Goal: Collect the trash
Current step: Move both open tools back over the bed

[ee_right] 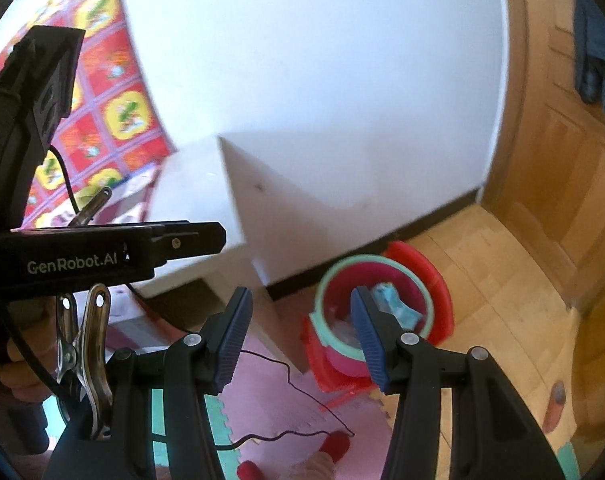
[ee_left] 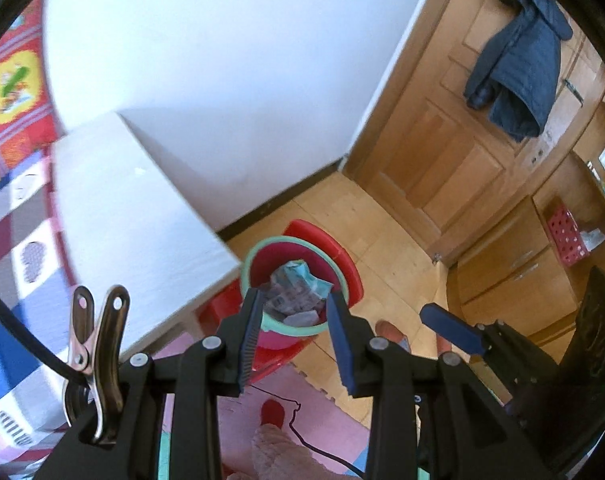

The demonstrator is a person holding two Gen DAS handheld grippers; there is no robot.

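Note:
A pink bin with a mint-green rim (ee_left: 249, 258) stands on the floor in front of a red plastic stool (ee_left: 344, 256). Crumpled wrappers and paper trash (ee_left: 298, 290) fill it. My left gripper (ee_left: 294, 296) hangs above the bin, open, with nothing between its blue pads. In the right wrist view the same bin (ee_right: 329, 280) lies below and to the right. My right gripper (ee_right: 300, 300) is also open and empty. The left gripper's black body (ee_right: 102, 254) crosses that view at the left. One blue finger of the right gripper (ee_left: 448, 328) shows in the left wrist view.
A white table (ee_left: 134, 208) stands left of the bin against a white wall. A wooden door (ee_left: 434, 160) with a dark jacket (ee_left: 514, 60) is at the right, beside wooden cabinets holding a red basket (ee_left: 566, 236). Pink foam mat (ee_left: 326, 420), a thin black cable and the person's red-slippered foot (ee_left: 272, 414) lie below.

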